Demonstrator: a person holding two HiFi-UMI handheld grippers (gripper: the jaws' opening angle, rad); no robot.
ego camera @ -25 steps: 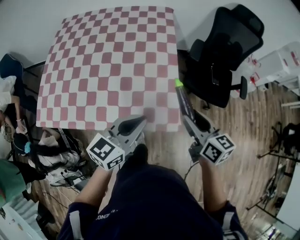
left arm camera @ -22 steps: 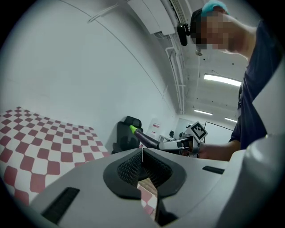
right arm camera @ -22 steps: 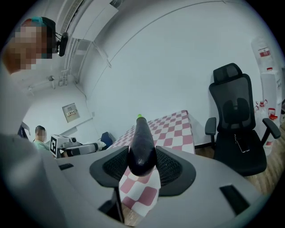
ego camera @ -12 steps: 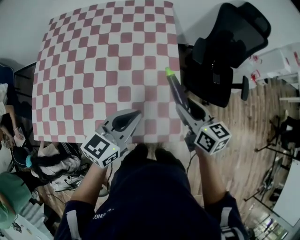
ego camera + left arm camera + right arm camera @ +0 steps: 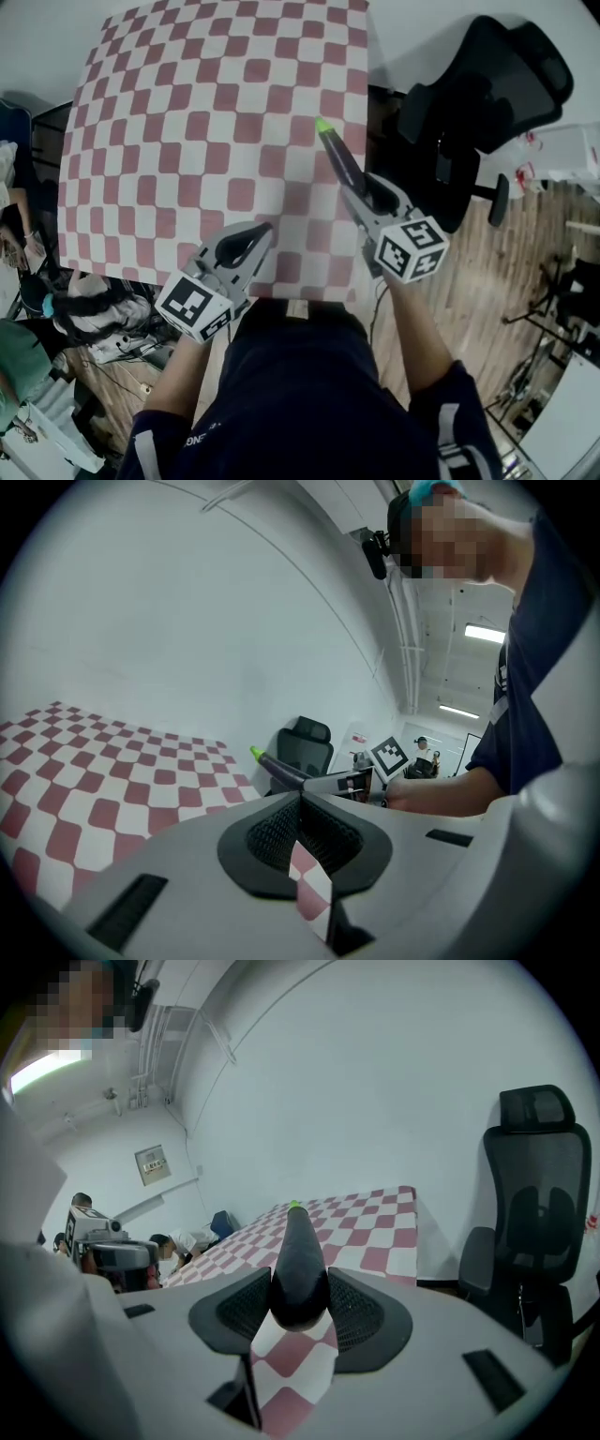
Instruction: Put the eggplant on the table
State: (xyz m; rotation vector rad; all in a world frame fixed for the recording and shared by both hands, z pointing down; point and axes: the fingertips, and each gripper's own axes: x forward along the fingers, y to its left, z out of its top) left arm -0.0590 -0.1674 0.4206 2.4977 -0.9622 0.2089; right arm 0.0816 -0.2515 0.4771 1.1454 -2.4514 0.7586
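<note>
My right gripper (image 5: 356,187) is shut on a long dark purple eggplant (image 5: 339,161) with a green tip, which it holds in the air over the right side of the red-and-white checkered table (image 5: 206,122). In the right gripper view the eggplant (image 5: 298,1260) sticks out forward from between the pads of the right gripper (image 5: 298,1309). My left gripper (image 5: 262,232) hovers over the table's near edge with its tips together and nothing in them. The left gripper view shows the left gripper (image 5: 300,801) with its pads meeting, and the eggplant (image 5: 279,765) off to the right.
A black office chair (image 5: 487,103) stands close to the table's right edge. Bags and cables (image 5: 103,319) lie on the wooden floor at the near left, with people (image 5: 19,225) beside them. A white wall runs behind the table.
Both grippers have moved forward from the near edge to over the table. The eggplant has gone with the right gripper, from the table's right edge to above the cloth.
</note>
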